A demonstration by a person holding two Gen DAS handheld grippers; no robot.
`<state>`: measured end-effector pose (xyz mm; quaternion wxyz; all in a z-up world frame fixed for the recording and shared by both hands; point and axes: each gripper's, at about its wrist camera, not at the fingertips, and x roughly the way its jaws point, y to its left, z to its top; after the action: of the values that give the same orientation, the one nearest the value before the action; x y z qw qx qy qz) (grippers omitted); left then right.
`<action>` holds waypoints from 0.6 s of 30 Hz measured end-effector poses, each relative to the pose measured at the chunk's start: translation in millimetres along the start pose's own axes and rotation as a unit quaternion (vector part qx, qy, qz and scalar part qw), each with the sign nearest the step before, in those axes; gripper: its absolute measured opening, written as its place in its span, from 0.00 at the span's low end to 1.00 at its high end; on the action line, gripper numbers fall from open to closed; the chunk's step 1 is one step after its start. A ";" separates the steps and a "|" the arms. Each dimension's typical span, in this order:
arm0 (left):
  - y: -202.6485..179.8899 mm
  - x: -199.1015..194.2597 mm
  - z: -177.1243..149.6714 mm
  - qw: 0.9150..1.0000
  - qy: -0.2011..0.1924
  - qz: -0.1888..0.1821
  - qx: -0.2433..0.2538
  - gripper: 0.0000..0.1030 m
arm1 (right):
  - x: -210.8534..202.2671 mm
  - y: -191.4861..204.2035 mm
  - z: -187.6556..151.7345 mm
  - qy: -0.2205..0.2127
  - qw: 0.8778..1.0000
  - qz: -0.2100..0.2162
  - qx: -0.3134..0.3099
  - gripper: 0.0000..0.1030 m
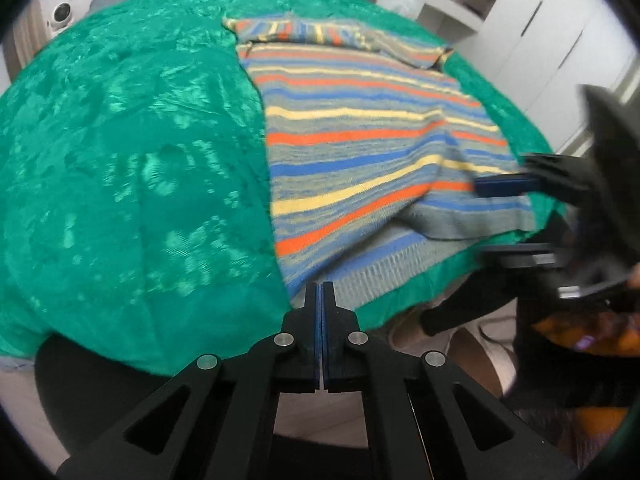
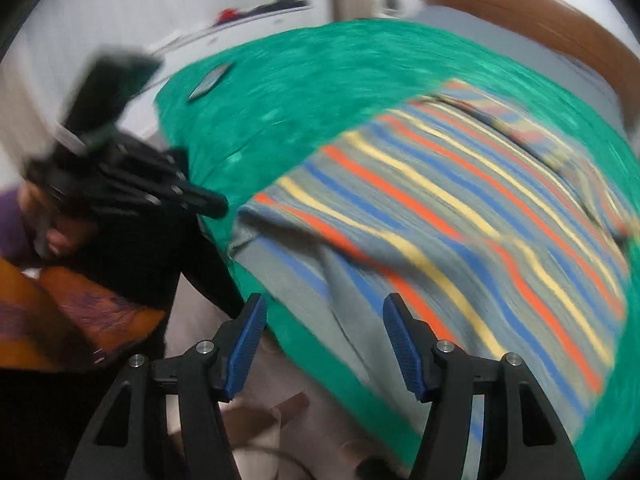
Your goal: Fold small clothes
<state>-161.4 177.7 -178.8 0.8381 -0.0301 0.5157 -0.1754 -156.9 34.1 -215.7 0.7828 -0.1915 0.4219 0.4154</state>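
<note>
A striped knit garment [image 1: 360, 148], in blue, orange, yellow and grey, lies spread on a green bedspread [image 1: 132, 168]. Its near hem is rumpled and a sleeve is folded at the far end. My left gripper [image 1: 320, 292] is shut and empty, just short of the near hem. My right gripper [image 2: 324, 320] is open and empty, held off the bed's edge near the hem; it also shows in the left wrist view [image 1: 508, 216] at the right. The garment [image 2: 460, 216] is blurred in the right wrist view, where the left gripper [image 2: 212, 202] shows at the left.
The green bedspread [image 2: 304, 92] covers a bed with a brown headboard [image 2: 520, 4]. A dark flat object [image 2: 210, 80] lies on its far corner. White cupboards [image 1: 532, 32] stand beyond the bed. The person's legs and orange clothing [image 2: 80, 312] are beside the bed edge.
</note>
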 end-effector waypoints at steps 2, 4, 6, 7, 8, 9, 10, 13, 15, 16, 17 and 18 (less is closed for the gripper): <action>-0.5 -2.1 -0.3 1.000 -0.002 -0.004 -0.006 0.00 | 24.2 5.5 8.3 0.007 0.999 -0.020 -0.028 0.51; 0.9 -4.3 0.2 1.000 0.003 -0.005 -0.006 0.00 | 48.7 0.2 8.5 0.030 0.998 -0.041 -0.040 0.22; -6.4 -2.1 1.6 1.000 0.008 -0.001 0.007 0.00 | 49.6 -8.7 6.2 0.041 0.998 -0.030 -0.022 0.03; -11.3 0.3 -0.4 1.000 0.009 0.000 0.016 0.00 | 39.4 -12.7 5.7 0.035 0.999 0.000 -0.001 0.03; -19.1 1.4 -4.6 0.999 0.012 -0.002 0.030 0.01 | 29.7 -15.0 6.3 0.032 0.999 0.028 0.018 0.03; -30.0 5.3 -4.3 0.998 0.018 -0.004 0.054 0.02 | 16.6 -19.7 6.2 0.026 0.997 0.066 0.043 0.03; -35.5 8.4 -6.1 0.997 0.023 -0.003 0.073 0.03 | 4.8 -26.4 6.7 0.018 0.993 0.097 0.071 0.03; -60.2 27.9 -6.0 0.991 0.037 0.018 0.125 0.18 | -21.6 -53.9 8.9 -0.016 0.975 0.160 0.154 0.03; -66.2 36.8 -2.9 0.990 0.036 0.030 0.133 0.26 | -26.8 -67.2 9.7 -0.024 0.967 0.175 0.184 0.03; -66.9 38.8 -0.9 0.990 0.037 0.030 0.131 0.28 | -27.6 -69.2 8.8 -0.019 0.967 0.179 0.180 0.03; -66.7 38.2 0.2 0.991 0.038 0.025 0.129 0.29 | -23.9 -66.2 9.7 -0.004 0.970 0.182 0.164 0.03; -65.3 35.3 1.1 0.992 0.035 0.016 0.123 0.29 | -11.1 -56.9 12.2 0.034 0.972 0.187 0.138 0.06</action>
<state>-163.2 104.9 -193.4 0.8194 0.0879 0.5198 -0.2251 -107.9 3.5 -202.4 0.6953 -0.0136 0.5298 0.4855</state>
